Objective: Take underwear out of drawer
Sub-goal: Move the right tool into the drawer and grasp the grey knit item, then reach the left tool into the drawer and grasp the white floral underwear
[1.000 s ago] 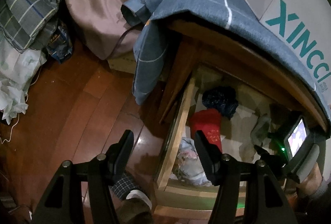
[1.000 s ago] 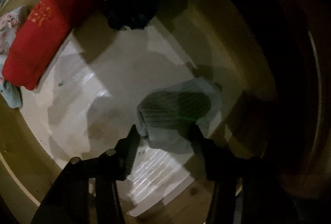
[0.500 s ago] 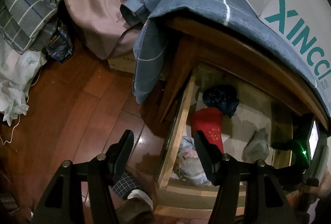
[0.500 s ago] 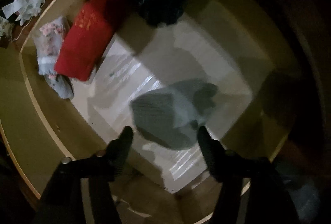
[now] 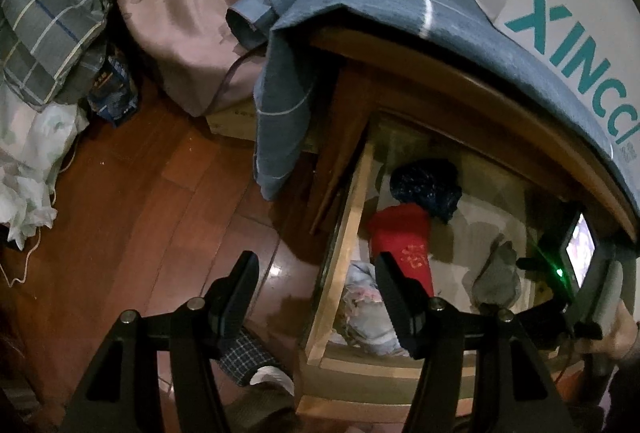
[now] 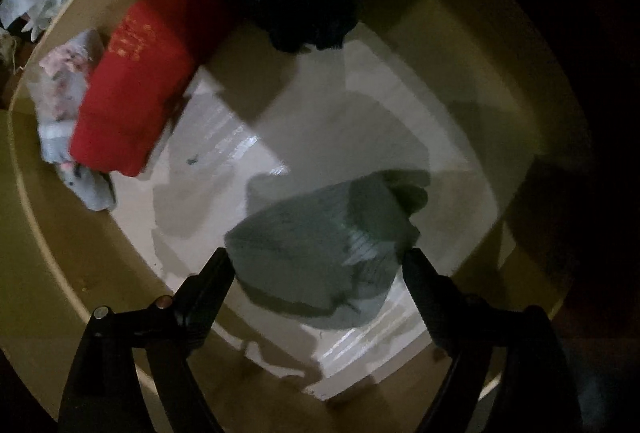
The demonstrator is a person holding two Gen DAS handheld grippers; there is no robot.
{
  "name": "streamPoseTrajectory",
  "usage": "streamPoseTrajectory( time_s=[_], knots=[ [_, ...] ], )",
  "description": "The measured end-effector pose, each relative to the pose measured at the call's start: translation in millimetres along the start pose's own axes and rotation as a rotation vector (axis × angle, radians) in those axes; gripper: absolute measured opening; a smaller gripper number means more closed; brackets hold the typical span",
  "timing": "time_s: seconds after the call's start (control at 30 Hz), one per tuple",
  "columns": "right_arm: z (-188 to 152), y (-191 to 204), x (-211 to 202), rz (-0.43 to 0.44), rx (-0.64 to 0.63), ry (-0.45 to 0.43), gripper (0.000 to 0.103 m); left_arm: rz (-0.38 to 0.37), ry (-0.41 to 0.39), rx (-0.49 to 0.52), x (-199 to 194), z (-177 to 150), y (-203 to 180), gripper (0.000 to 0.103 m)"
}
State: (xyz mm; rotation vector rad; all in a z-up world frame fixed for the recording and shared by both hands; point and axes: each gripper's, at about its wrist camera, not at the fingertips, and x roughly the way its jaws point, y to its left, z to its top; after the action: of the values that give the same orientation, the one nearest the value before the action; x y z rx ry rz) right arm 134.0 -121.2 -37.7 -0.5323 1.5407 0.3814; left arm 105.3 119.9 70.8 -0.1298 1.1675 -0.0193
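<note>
Underwear (image 6: 320, 253), a grey-green crumpled piece, lies on the pale liner of the open drawer (image 6: 52, 253), well apart from the red roll (image 6: 140, 89). The right hand-held gripper (image 6: 316, 265) points down over it, jaws opening, straddling without pressing. The left hand-held gripper (image 5: 314, 289) hangs half open, empty. The drawer's back corners are too dark to read.

We see dim, warm light, strong fisheye bending and black corners; glare streaks the drawer's white liner (image 6: 240, 149), hard shadows cross it, and edges blur.
</note>
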Motion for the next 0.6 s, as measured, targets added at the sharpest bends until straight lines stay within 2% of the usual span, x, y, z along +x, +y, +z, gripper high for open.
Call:
streamPoseTrajectory(
  time_s=[0.2, 0.33, 0.53, 0.6],
  knots=[
    [10, -7, 18, 0.006, 0.009, 0.024, 0.083, -0.003, 0.013, 0.019, 4, -1, -5, 0.062],
    [12, -13, 21, 0.031, 0.018, 0.032, 0.076, -0.004, 0.022, 0.025, 6, -1, -8, 0.062],
    [15, -17, 11, 0.026, 0.034, 0.068, 0.049, 0.000, 0.055, 0.060, 14, -4, -19, 0.062],
    [12, -20, 3, 0.027, 0.059, 0.064, 0.046, 0.002, 0.065, 0.072, 17, -5, -23, 0.062]
  ],
)
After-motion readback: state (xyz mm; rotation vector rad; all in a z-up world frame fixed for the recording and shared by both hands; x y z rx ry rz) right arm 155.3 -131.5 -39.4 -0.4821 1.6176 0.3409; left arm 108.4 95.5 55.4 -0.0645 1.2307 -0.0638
